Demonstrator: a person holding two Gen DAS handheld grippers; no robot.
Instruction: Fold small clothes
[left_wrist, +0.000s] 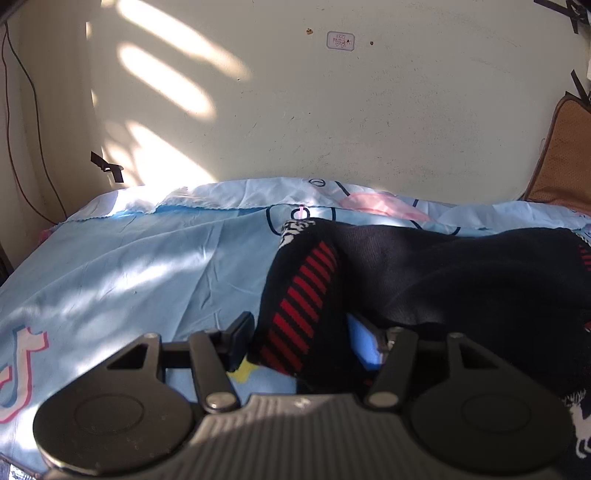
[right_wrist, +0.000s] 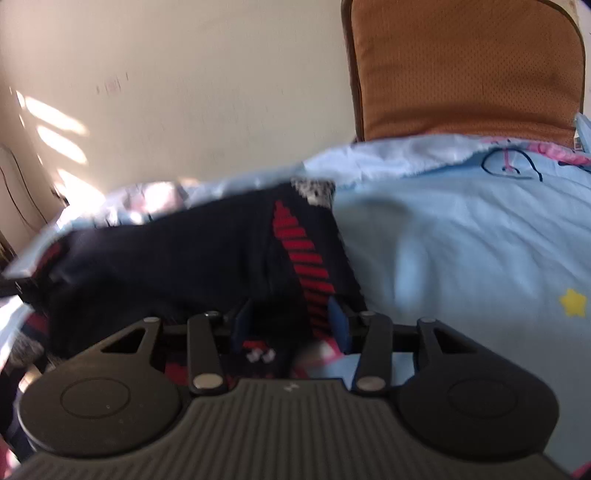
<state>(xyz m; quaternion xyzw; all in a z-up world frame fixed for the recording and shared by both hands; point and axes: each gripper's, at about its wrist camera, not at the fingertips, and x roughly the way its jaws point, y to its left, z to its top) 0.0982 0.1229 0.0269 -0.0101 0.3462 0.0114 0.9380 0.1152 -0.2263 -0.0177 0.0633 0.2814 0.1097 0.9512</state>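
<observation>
Both claws low over dark garment (left_wrist: 461, 280)

left claw (left_wrist: 301, 341) agape | dark garment (left_wrist: 443, 280) between fingers | blue sheet (left_wrist: 129, 266)

left gripper (left_wrist: 301, 338): black plastic, ribbed grey housing, round side discs, silver pivot screws, blue pad
right gripper (right_wrist: 291, 325): same black build w/ ribbed housing, silver screws, blue pads

The right wrist view is motion-blurred; the dark garment (left_wrist: 461, 280) runs off the left view's right edge.
</observation>
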